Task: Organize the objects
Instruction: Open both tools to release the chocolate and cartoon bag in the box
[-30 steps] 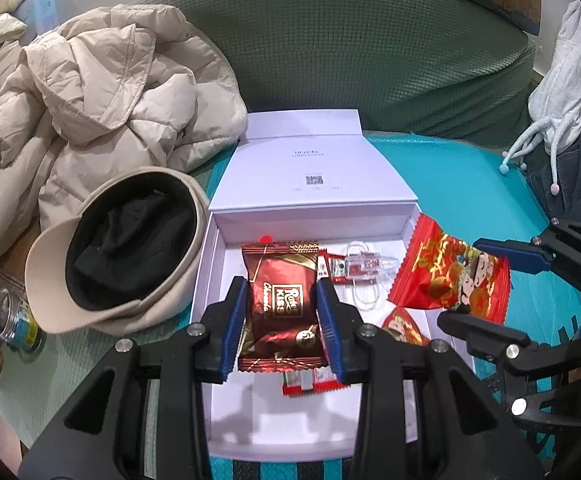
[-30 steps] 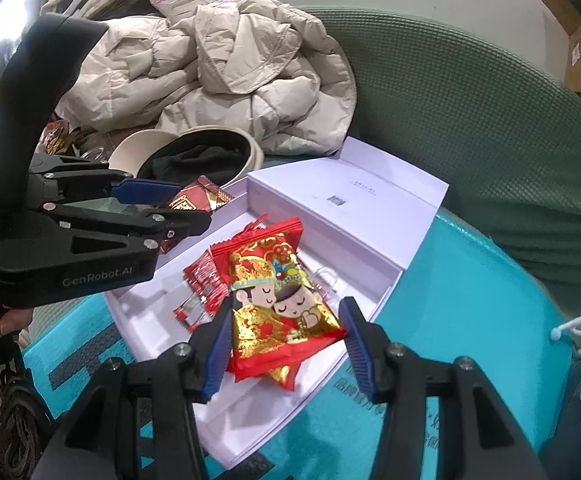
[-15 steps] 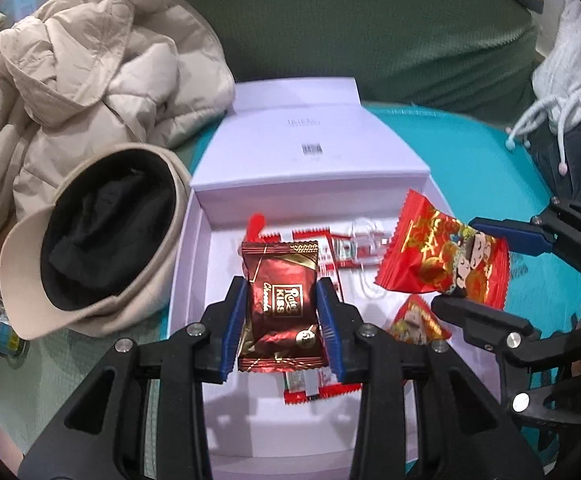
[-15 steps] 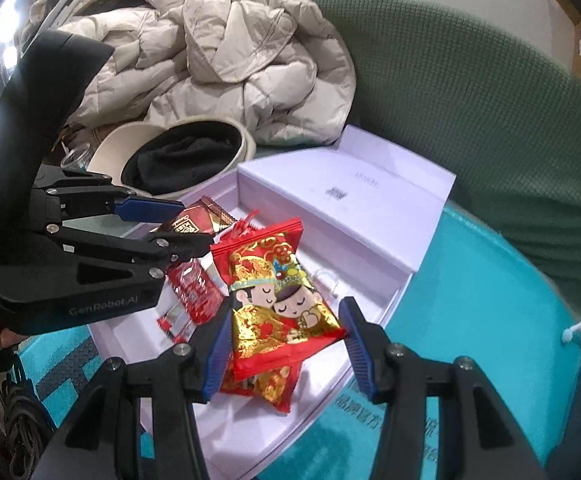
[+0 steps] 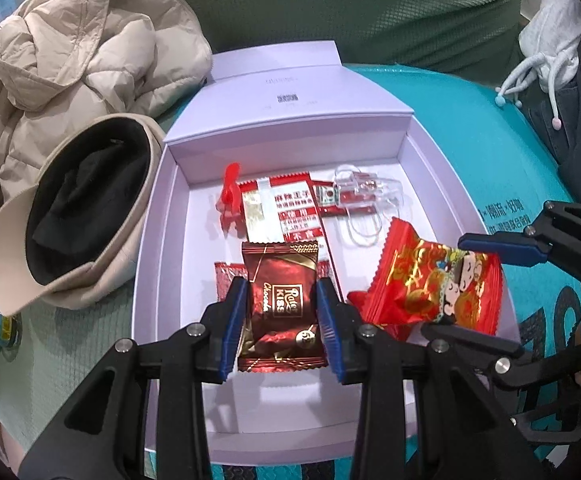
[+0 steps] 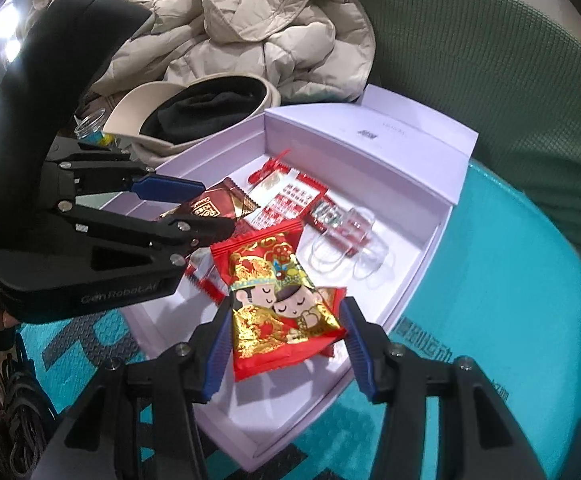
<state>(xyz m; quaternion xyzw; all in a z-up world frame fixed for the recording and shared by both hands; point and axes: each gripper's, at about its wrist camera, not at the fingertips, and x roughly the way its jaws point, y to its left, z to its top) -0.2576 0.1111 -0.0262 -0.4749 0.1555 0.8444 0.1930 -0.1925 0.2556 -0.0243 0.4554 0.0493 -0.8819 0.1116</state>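
I've got the left hand-held gripper [image 5: 282, 320] clamped on a chocolate pack [image 5: 280, 308], right hand-held gripper [image 6: 286, 344] on a candy bag [image 6: 282, 312], both over the box [image 5: 158, 216]; next: lower & release.

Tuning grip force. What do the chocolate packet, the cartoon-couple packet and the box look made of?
Chocolate packet: glossy metallic foil or film, judging by its glints and creases. Cartoon-couple packet: shiny printed plastic film with gold foil highlights and serrated edges. Box: matte rigid paperboard, probably; it has flat walls, crisp folds and no glare.
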